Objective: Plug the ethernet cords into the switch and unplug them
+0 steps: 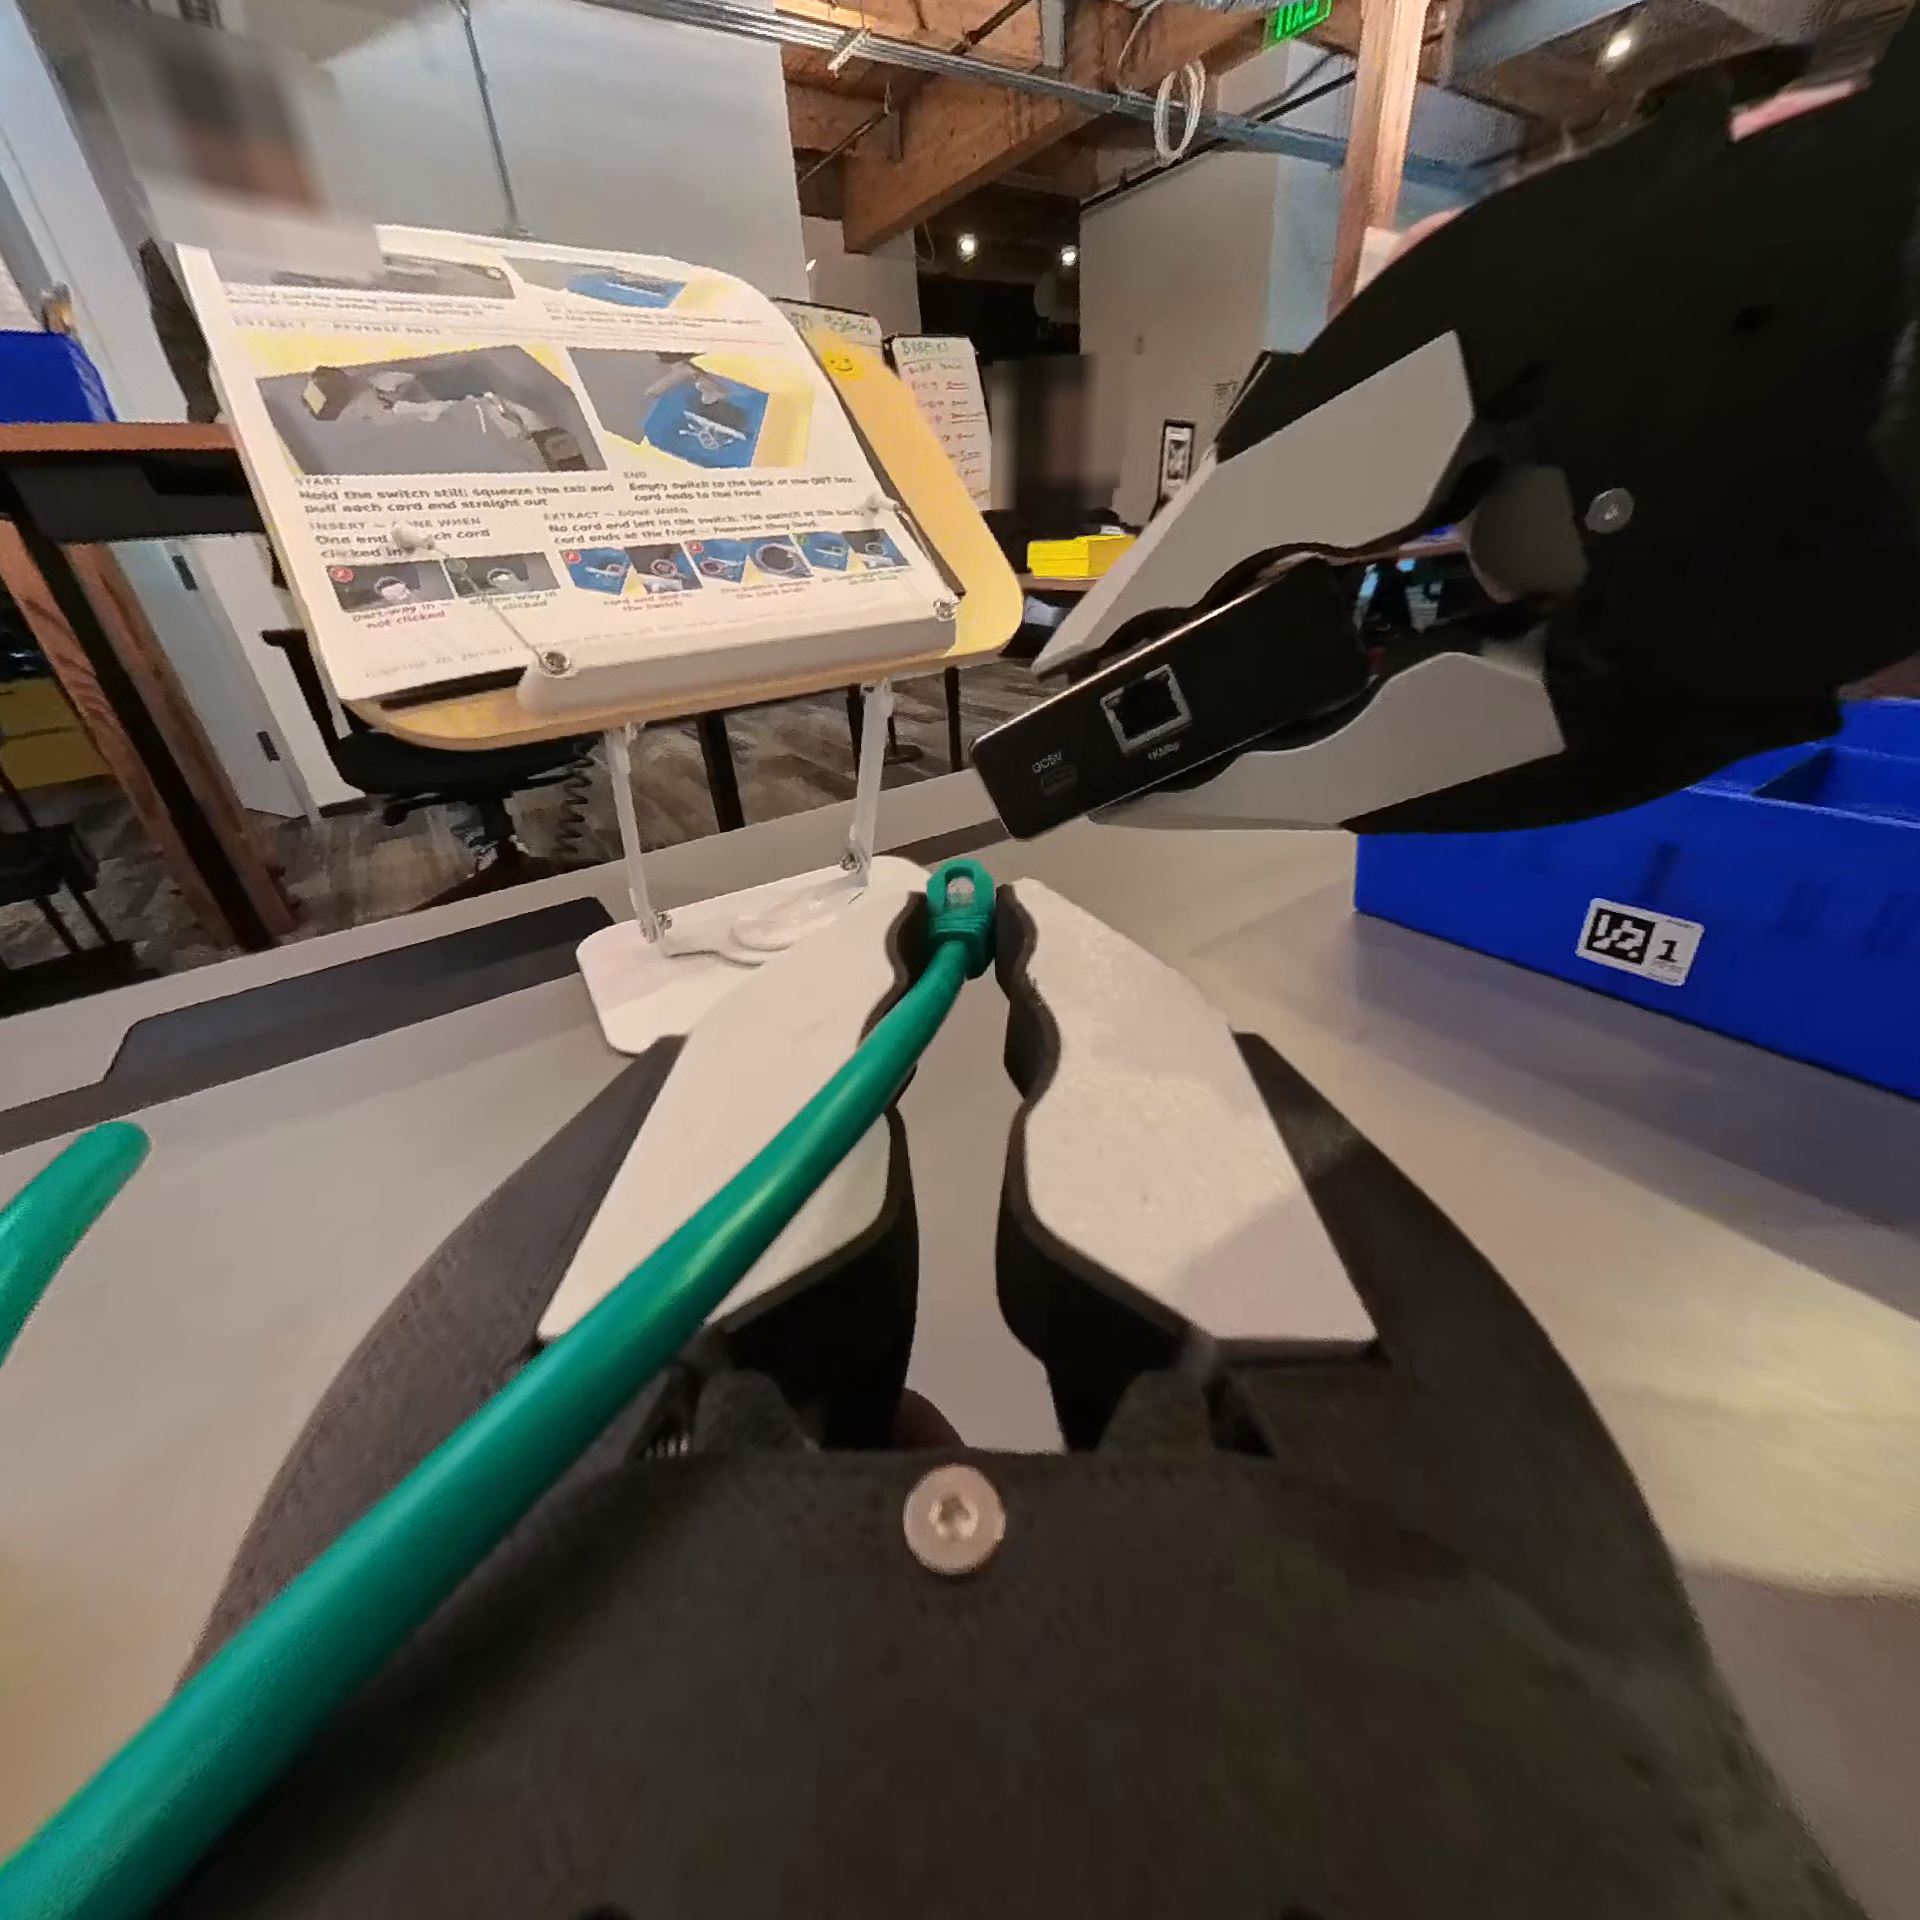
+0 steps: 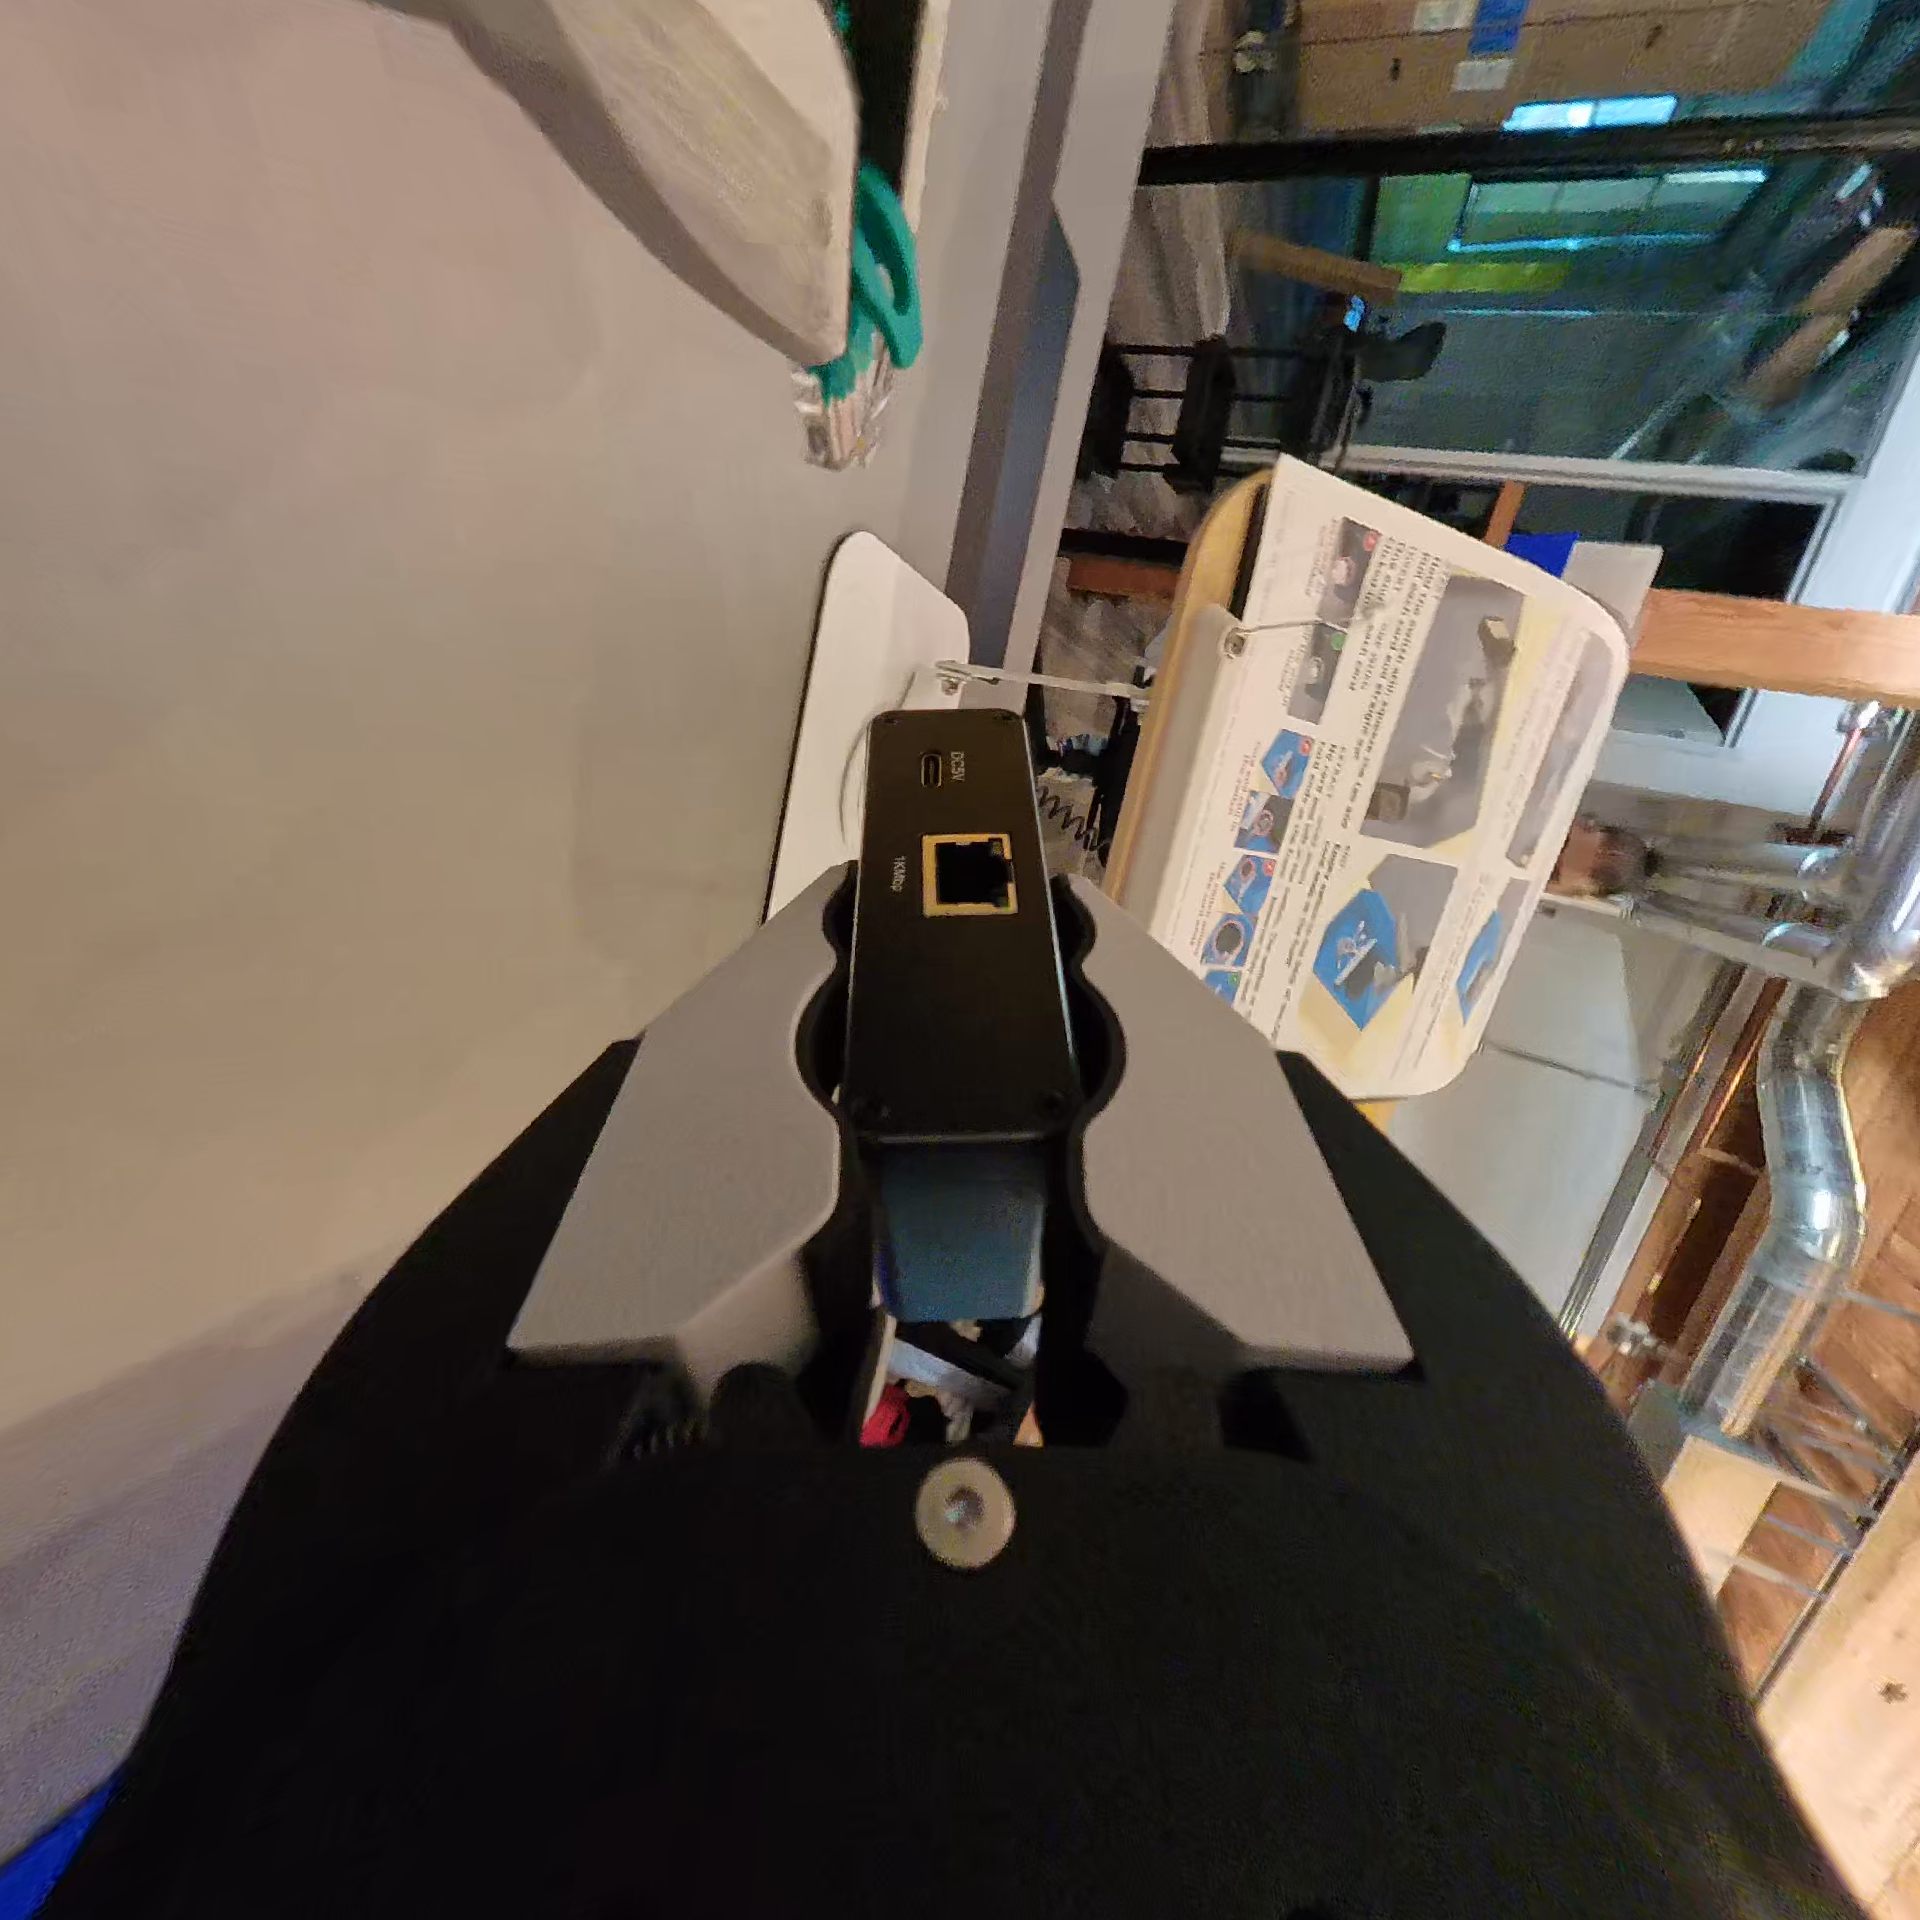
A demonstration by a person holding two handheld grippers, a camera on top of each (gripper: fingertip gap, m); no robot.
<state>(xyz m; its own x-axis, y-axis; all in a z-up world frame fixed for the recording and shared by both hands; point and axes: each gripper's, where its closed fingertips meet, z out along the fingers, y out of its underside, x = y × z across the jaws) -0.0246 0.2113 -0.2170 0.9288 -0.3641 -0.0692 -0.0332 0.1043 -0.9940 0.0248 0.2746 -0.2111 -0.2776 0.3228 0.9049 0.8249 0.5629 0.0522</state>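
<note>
My left gripper [image 1: 961, 914] is shut on the plug end of a green ethernet cord [image 1: 644, 1236]; the cord trails back to the lower left. My right gripper [image 2: 961, 904] is shut on a black switch [image 2: 961, 914], held in the air with its port face toward the camera. In the left wrist view the switch [image 1: 1143, 727] sits up and right of the green plug [image 1: 961, 896], a short gap apart, its empty port [image 1: 1143, 715] facing left. In the right wrist view the left gripper [image 2: 831, 343] and the plug [image 2: 847, 416] show at the upper left.
A grey table [image 1: 1455, 1299] lies below. A white stand holding an instruction sheet [image 1: 582, 468] is at the far edge. A blue bin [image 1: 1662, 904] sits at the right. Another stretch of green cord [image 1: 52, 1216] lies at the left. Some 9 cm of space lies between my two pairs of fingers.
</note>
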